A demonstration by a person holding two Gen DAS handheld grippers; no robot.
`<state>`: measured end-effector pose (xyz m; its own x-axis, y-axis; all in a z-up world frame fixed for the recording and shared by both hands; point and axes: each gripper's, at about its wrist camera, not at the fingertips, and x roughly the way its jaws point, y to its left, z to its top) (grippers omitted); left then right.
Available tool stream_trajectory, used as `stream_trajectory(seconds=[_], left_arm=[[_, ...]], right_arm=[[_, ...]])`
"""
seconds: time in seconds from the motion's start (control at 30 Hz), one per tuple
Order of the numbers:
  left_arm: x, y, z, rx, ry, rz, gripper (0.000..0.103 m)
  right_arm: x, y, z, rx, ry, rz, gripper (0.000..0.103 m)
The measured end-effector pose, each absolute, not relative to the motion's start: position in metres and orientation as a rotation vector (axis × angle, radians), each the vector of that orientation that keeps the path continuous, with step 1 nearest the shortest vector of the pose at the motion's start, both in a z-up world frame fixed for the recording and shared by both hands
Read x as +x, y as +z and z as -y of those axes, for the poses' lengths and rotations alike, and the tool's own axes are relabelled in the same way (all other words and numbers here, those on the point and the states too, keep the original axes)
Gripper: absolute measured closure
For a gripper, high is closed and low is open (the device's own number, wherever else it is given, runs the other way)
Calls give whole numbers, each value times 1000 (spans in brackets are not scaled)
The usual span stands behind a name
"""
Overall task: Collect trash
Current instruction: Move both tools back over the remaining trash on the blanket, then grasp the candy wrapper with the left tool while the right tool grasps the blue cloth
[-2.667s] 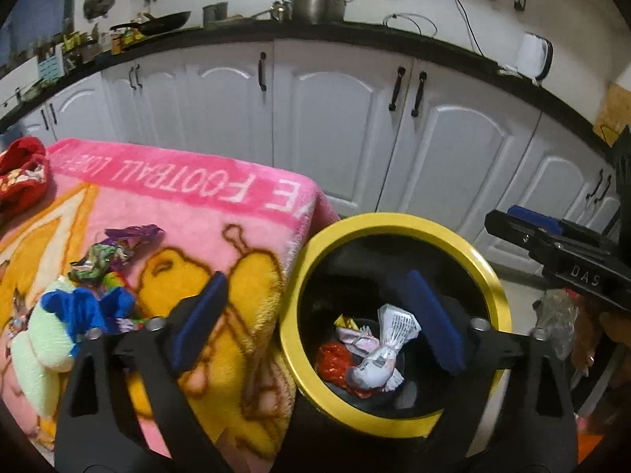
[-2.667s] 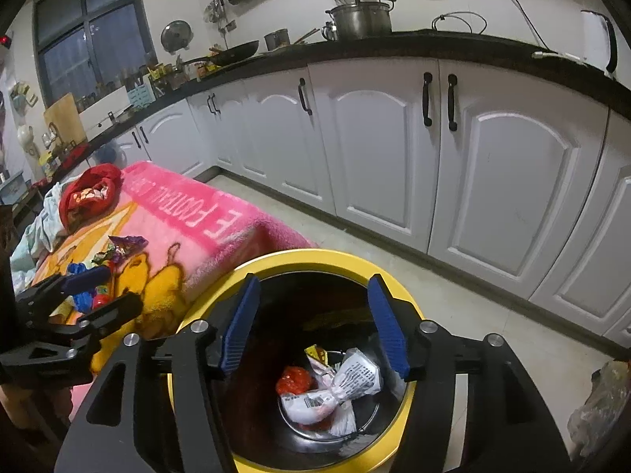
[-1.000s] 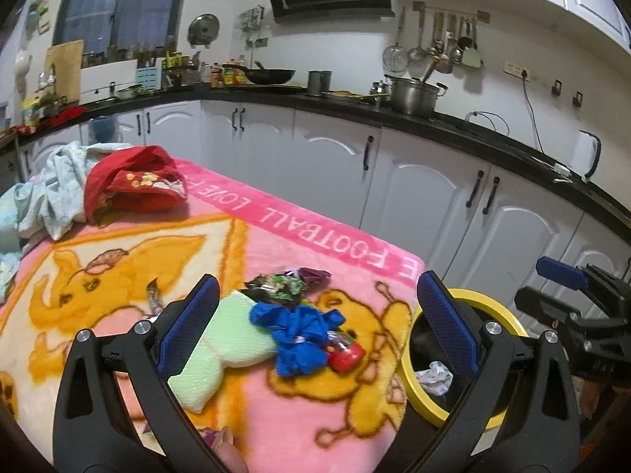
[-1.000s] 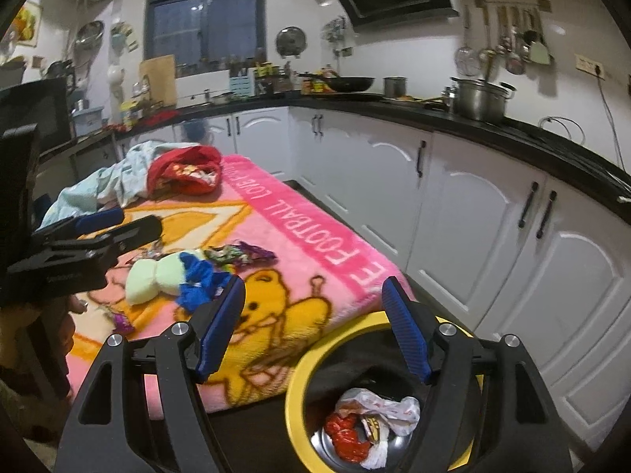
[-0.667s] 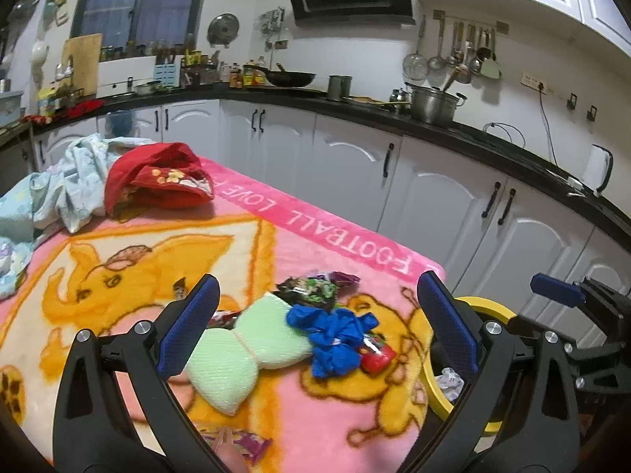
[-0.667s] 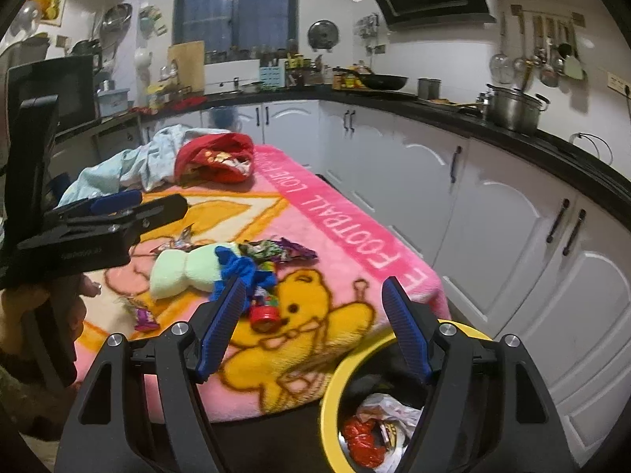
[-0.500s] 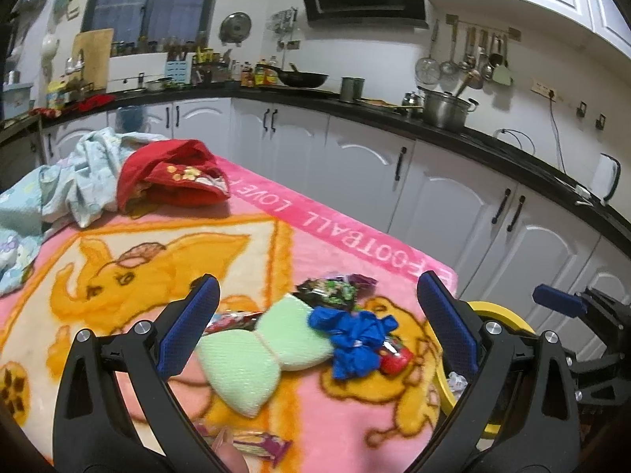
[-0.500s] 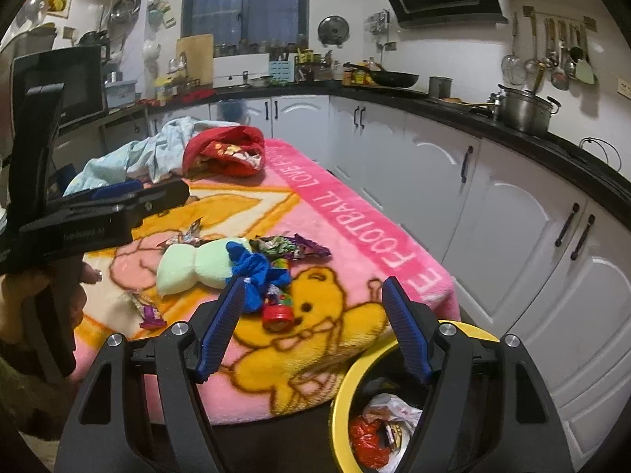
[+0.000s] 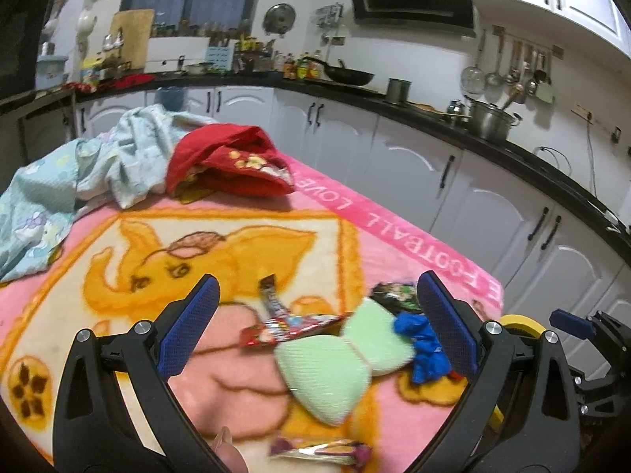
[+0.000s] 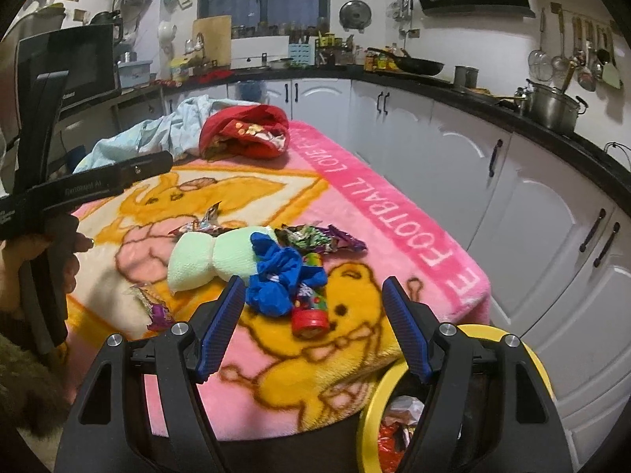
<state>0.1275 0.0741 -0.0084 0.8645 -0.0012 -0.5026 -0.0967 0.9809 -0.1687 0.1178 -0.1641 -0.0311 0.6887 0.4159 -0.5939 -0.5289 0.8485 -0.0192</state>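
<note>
pink blanket (image 10: 394,213), red cloth (image 10: 244,130), steel pot (image 10: 552,108)

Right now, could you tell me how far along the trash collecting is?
Partly done: the yellow-rimmed bin already holds some wrappers. Nothing is in hand; the left gripper and right gripper are open and empty. Left on the blanket: blue crumpled plastic, red-capped tube, candy wrappers.

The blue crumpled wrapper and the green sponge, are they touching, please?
Touching: in the right wrist view the blue wrapper lies against and partly over the green sponge's end, no blanket visible between.
</note>
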Motion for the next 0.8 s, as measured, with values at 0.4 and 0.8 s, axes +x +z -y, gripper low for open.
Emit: stream_trajectory(seconds=[0.4,0.8], left_arm=[[139,-28,-133,-296,103,-599,11],[172,-76,-147,-388,-26,-789,27]], right_arm=[[137,-46,129,-220,576,-655,34],[158,-65,106,-229,574,-706,34]])
